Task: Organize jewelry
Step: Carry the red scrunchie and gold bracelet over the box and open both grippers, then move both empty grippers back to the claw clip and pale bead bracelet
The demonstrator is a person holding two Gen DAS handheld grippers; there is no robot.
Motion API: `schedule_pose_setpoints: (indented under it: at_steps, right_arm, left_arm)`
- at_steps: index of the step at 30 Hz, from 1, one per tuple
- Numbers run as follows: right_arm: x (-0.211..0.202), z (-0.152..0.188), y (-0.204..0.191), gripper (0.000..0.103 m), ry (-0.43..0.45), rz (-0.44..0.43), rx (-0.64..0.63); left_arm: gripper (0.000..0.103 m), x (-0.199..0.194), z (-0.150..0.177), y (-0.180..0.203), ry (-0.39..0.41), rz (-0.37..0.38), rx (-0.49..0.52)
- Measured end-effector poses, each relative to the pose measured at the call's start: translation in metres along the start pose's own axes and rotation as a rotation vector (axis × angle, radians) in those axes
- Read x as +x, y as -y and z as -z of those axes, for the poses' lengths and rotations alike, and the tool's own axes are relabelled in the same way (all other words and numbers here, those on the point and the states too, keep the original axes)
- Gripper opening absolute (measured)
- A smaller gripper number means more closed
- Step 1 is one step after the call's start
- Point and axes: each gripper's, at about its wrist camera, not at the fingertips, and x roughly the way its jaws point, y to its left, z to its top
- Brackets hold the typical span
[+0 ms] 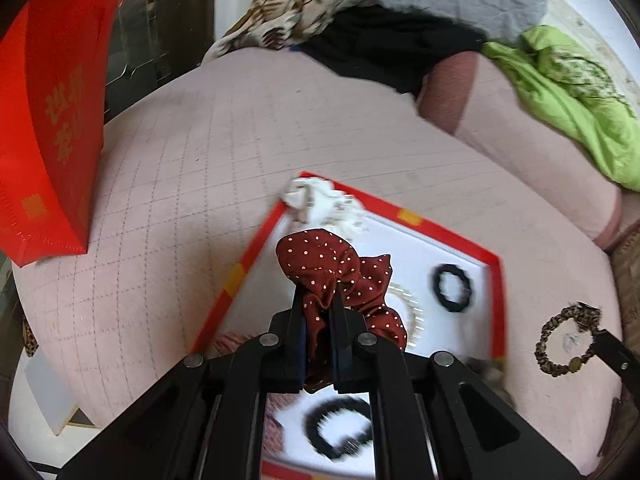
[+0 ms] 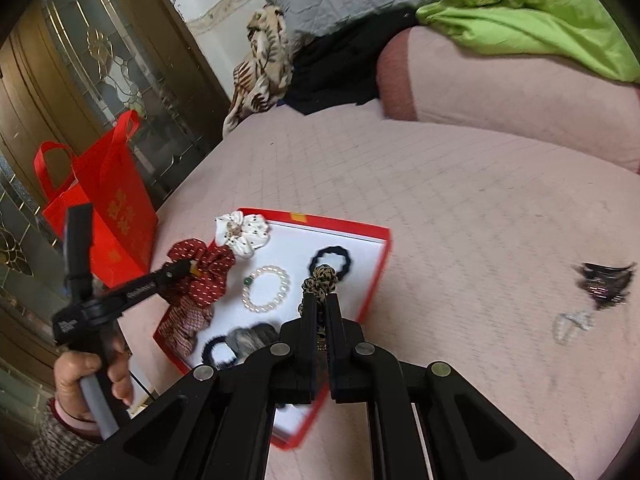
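Observation:
A red-rimmed white tray (image 1: 496, 304) (image 2: 380, 264) lies on the pink bed. My left gripper (image 1: 318, 300) (image 2: 188, 266) is shut on a red polka-dot scrunchie (image 1: 324, 260) (image 2: 204, 276) above the tray's left side. My right gripper (image 2: 320, 300) (image 1: 600, 330) is shut on a leopard-print hair tie (image 2: 320, 280) (image 1: 560, 340), at the tray's right part. In the tray lie a white flower scrunchie (image 2: 242, 232) (image 1: 320, 200), a pearl bracelet (image 2: 266, 288), a black hair tie (image 2: 330, 262) (image 1: 452, 288), another black tie (image 2: 218, 350) and a grey fuzzy one (image 2: 252, 338).
A red gift bag (image 1: 48, 120) (image 2: 116, 216) stands at the bed's left edge. A dark hair clip (image 2: 606, 282) and a clear clip (image 2: 572, 326) lie on the bed to the right. Pillows and clothes (image 2: 520, 20) pile at the back.

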Motion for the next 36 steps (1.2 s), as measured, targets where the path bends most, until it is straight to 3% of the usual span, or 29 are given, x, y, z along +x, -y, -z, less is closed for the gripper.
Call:
schedule_pose_setpoints:
  at_steps: [8, 18, 21, 22, 25, 30, 34, 36]
  right_arm:
    - [0.074, -0.033, -0.016, 0.005, -0.052, -0.045, 0.032]
    - [0.151, -0.039, -0.016, 0.005, -0.119, 0.015, 0.017]
    - [0.153, -0.038, -0.010, 0.008, -0.123, 0.016, 0.019]
    - [0.152, -0.038, -0.010, 0.008, -0.129, 0.021, 0.023]
    - [0.143, -0.038, -0.009, 0.022, -0.122, 0.023, 0.021]
    - [0.104, -0.035, -0.012, 0.029, -0.074, 0.035, -0.019]
    - [0.066, -0.023, -0.006, 0.044, -0.025, 0.062, -0.016]
    - [0.049, -0.014, 0.004, 0.044, -0.019, 0.067, 0.007]
  left_arm:
    - [0.008, 0.043, -0.014, -0.016, -0.044, -0.034, -0.011]
    - [0.008, 0.067, -0.018, -0.013, -0.054, -0.055, 0.010]
    - [0.011, 0.063, -0.016, -0.012, -0.044, -0.056, 0.012]
    - [0.016, 0.060, -0.017, -0.012, -0.038, -0.056, 0.011]
    - [0.032, 0.047, -0.015, -0.009, -0.014, -0.047, 0.009]
    - [0.039, 0.011, -0.008, 0.000, 0.043, -0.038, 0.019]
    - [0.042, -0.020, 0.003, 0.008, 0.076, -0.036, 0.020]
    - [0.044, -0.035, 0.011, 0.015, 0.091, -0.039, 0.022]
